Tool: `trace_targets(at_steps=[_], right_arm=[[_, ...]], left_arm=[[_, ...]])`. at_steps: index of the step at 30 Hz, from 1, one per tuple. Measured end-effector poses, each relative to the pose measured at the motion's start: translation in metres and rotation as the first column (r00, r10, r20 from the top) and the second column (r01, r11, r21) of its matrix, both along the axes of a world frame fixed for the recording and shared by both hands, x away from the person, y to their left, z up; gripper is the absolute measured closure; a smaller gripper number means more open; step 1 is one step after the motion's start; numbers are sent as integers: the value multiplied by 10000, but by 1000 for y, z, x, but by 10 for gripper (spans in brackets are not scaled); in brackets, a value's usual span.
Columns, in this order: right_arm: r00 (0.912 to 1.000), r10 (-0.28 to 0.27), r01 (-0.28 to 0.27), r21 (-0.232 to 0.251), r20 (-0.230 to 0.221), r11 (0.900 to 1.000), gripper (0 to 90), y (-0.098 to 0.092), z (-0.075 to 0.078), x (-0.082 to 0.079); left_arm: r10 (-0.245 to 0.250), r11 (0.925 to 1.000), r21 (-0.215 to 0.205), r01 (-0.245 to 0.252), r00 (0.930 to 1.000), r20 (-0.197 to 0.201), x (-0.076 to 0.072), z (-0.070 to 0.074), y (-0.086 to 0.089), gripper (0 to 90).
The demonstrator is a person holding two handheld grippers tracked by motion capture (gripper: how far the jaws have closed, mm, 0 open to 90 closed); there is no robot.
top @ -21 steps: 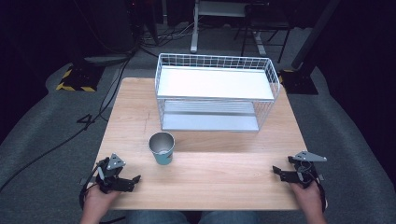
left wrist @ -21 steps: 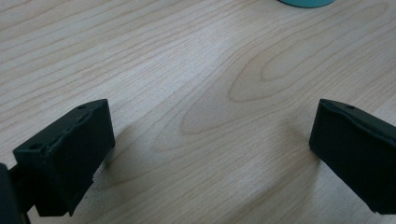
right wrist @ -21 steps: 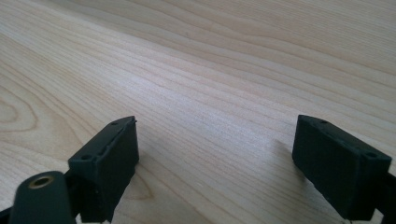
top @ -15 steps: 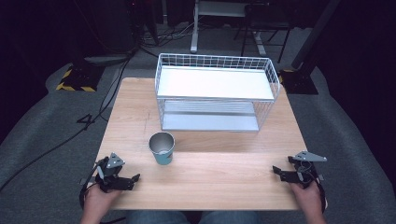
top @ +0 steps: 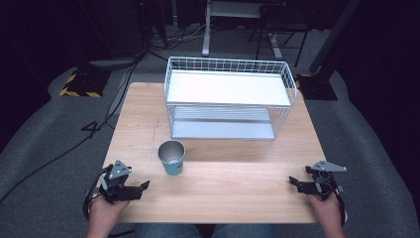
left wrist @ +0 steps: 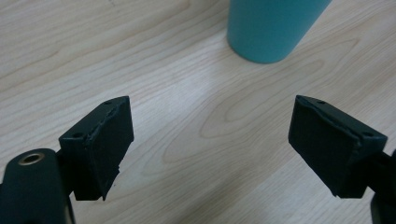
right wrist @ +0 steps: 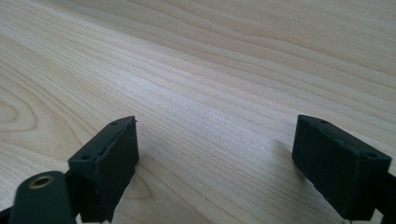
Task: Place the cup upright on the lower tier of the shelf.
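Nothing has moved since earlier. The wooden table (top: 223,188) stands in a dark room. A teal cup (top: 172,157) sits near-left of the wire rack (top: 230,96). Left gripper (top: 141,187) and right gripper (top: 293,181) rest wide open, empty; the left gripper view shows the cup's base close.

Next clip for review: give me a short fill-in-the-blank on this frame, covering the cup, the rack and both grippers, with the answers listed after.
1. The teal cup stands upright on the wooden table, in front of the white wire ____.
2. The jaws of the left gripper are ____, with nothing between them.
3. The cup is nearer to the ____ gripper than to the other.
4. Between the jaws of the right gripper lies bare ____.

Missing words: rack; open; left; table
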State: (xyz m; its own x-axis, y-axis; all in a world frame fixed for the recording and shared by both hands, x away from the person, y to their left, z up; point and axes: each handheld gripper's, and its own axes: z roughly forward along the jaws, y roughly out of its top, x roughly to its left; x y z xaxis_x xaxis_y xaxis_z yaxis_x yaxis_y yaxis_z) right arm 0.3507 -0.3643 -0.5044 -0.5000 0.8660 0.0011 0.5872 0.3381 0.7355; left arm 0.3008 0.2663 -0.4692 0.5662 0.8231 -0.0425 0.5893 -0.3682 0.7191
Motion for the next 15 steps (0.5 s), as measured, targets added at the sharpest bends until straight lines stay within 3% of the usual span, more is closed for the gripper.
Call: trace_targets(at_steps=[7,15], right_arm=[[10000,0,0,-9,-2,10000,150,0,0,0],[10000,1,-1,-3,3,10000,150,0,0,0]], left_arm=[[-129,9992,-383,142,9994,322,-2,10,-14,147],[-589,9961,-611,634,9956,725,1,14,-28,140]])
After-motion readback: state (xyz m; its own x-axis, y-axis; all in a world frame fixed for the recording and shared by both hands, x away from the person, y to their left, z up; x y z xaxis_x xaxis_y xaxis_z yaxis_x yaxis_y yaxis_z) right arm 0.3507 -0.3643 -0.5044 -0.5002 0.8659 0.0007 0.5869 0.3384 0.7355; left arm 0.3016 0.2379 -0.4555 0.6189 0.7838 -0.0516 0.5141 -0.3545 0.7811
